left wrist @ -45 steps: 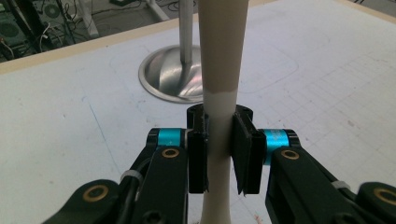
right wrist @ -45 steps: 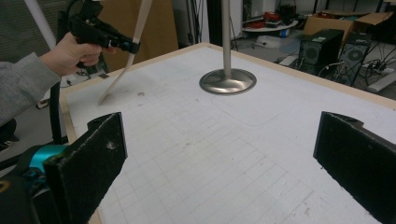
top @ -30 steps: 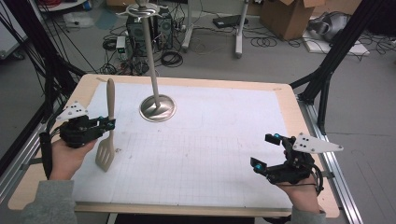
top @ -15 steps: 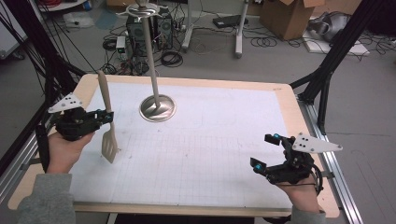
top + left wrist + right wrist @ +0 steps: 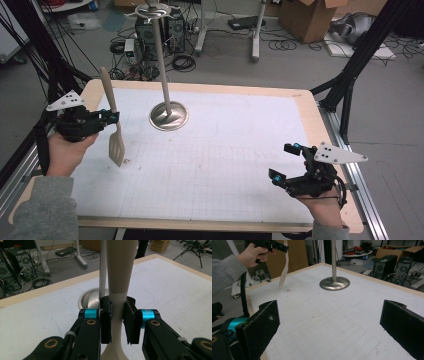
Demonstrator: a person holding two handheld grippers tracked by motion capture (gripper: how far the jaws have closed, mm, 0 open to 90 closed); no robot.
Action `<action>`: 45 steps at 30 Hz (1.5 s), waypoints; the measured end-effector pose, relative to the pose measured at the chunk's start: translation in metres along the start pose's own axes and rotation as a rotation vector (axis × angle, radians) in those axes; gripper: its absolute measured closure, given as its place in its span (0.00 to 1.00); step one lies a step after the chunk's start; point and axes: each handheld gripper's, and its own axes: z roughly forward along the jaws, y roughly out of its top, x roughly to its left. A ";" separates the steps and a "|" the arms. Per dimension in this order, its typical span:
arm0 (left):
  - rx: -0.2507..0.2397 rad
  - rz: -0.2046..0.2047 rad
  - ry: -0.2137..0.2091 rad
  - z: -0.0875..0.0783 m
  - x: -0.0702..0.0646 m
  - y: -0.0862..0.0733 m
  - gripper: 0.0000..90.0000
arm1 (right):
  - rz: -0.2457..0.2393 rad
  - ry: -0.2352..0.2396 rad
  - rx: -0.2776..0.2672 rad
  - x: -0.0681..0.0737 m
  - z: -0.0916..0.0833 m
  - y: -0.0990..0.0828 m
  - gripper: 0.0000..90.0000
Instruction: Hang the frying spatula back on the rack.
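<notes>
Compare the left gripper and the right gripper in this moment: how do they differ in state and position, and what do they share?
The left gripper is shut on a beige spatula, held upright near the table's left edge; the right gripper is open and holds nothing. The left gripper sits nearer the metal stand; the right gripper is near the table's front right corner. Both are black, hand-held, with a grey plate on top.

a beige slotted spatula [image 5: 113, 122] hangs nearly upright, blade down and handle up, its slim neck clamped between the jaws of the left claw [image 5: 117, 321] over the left side of the white worktop [image 5: 225, 165]. a metal stand [image 5: 167, 107] with a round base and tall pole rises just beside it.
</notes>
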 end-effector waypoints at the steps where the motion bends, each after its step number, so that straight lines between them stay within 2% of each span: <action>1: -0.003 0.001 -0.005 0.000 0.001 0.001 0.86 | -0.003 0.000 -0.003 0.000 0.000 0.000 0.02; 13: -0.009 0.005 -0.048 -0.002 0.016 0.017 0.86 | 0.005 0.002 -0.009 -0.002 -0.002 0.000 0.01; 16: -0.007 0.010 -0.052 -0.002 0.016 0.022 0.86 | 0.008 0.001 -0.007 -0.002 -0.002 0.000 0.02; 19: -0.025 0.000 -0.065 -0.002 0.016 0.026 0.86 | 0.011 0.015 -0.015 -0.002 -0.002 0.000 0.02; 25: -0.009 0.012 -0.067 0.005 0.017 0.036 0.86 | 0.004 0.030 -0.012 -0.002 -0.002 0.001 0.01; 28: -0.019 0.017 -0.075 0.005 0.019 0.040 0.86 | 0.013 0.026 -0.022 -0.003 -0.004 0.001 0.02; 35: -0.006 0.033 -0.080 0.009 0.022 0.053 0.86 | 0.023 0.020 -0.020 -0.007 -0.006 -0.001 0.01; 45: 0.001 0.021 -0.100 0.014 0.028 0.065 0.86 | 0.027 0.012 -0.020 -0.009 -0.010 -0.004 0.02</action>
